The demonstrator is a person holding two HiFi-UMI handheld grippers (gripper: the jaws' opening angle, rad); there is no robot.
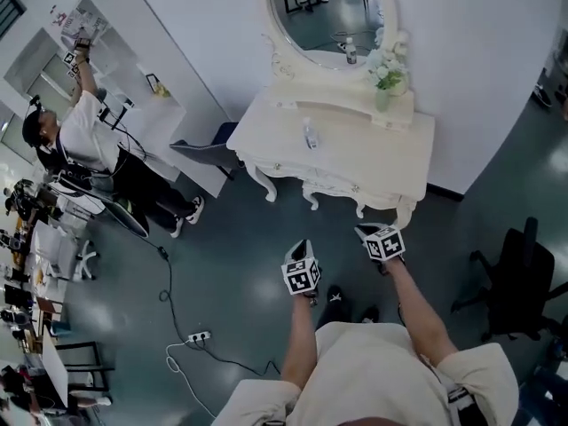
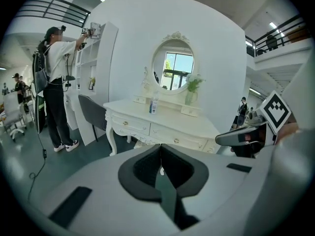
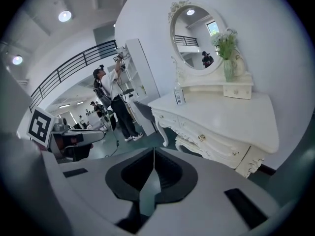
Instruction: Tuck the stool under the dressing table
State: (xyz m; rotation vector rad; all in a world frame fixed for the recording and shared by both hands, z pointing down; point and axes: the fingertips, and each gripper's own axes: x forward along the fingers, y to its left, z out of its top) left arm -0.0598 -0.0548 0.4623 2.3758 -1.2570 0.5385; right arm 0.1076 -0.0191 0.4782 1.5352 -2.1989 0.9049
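Note:
The white dressing table (image 1: 355, 145) with an oval mirror (image 1: 330, 11) stands against the wall, straight ahead of me. A white carved stool (image 2: 142, 142) sits under its drawers, and its frame also shows in the right gripper view (image 3: 193, 145). My left gripper (image 1: 300, 251) hangs over the floor, a short way in front of the table. Its jaws are shut with nothing between them (image 2: 161, 147). My right gripper (image 1: 374, 232) is closer to the table's front right leg, also shut and holding nothing (image 3: 154, 152).
A small bottle (image 1: 310, 135) and a vase of flowers (image 1: 387, 78) stand on the table. A grey chair (image 1: 206, 153) is left of it, by white shelves where a person (image 1: 98, 145) reaches up. A black office chair (image 1: 510, 278) is right; a power strip (image 1: 200, 335) lies on the floor.

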